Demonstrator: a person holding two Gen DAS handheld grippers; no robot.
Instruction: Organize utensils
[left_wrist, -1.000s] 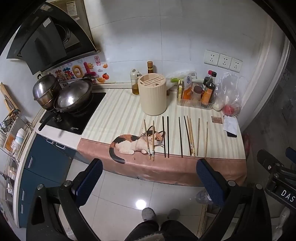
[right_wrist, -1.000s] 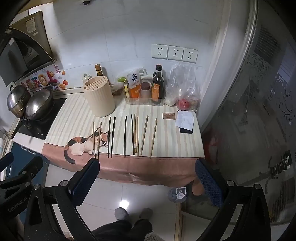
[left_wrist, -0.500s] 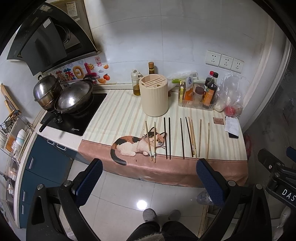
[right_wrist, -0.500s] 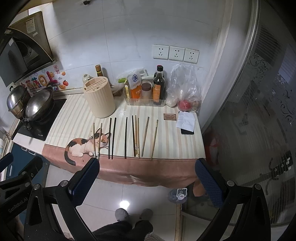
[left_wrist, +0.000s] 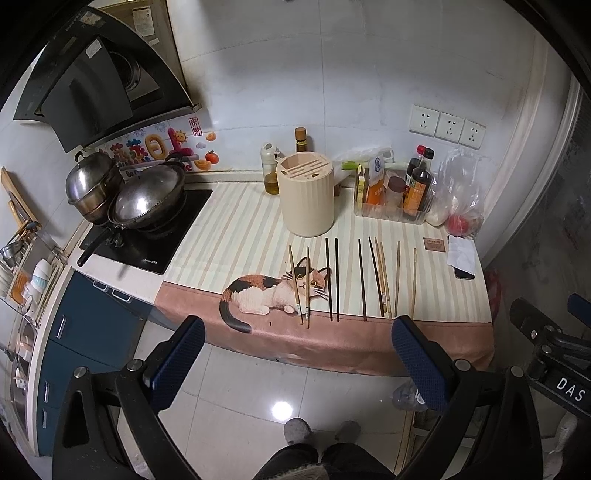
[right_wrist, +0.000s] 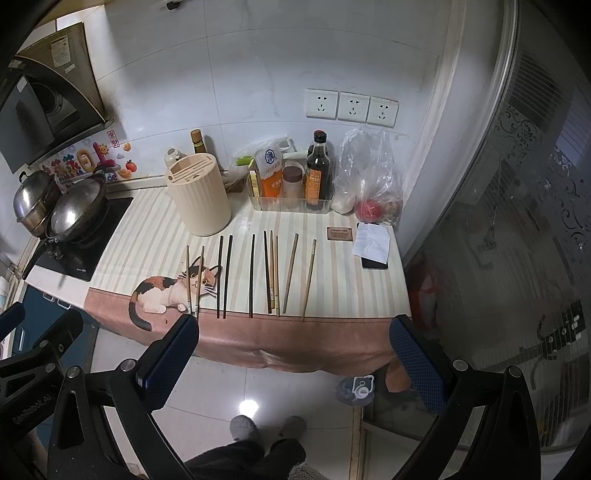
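**Both grippers wide open above a row of chopsticks**

Right now the person stands back from the counter with both tools held over the floor. Left gripper (left_wrist: 299, 354) has its blue-padded fingers (left_wrist: 177, 360) spread wide with nothing between them, and the right gripper (right_wrist: 293, 354) is spread just as wide and equally empty-handed.

On the striped cloth (left_wrist: 236, 236), with its printed cat (left_wrist: 273, 291), lie the chopsticks (left_wrist: 362, 278), side by side and pointing toward the wall. The leftmost pale pair (right_wrist: 194, 278) lies across the cat's face, two dark ones just beside them, the rest further right. Behind them stands the cream slotted holder (left_wrist: 306, 197), upright, close to the far ends of the leftmost sticks. A clear tray of sauce bottles (right_wrist: 317, 173) sits by the wall, and a phone (right_wrist: 373, 263) under a paper lies at the right edge.
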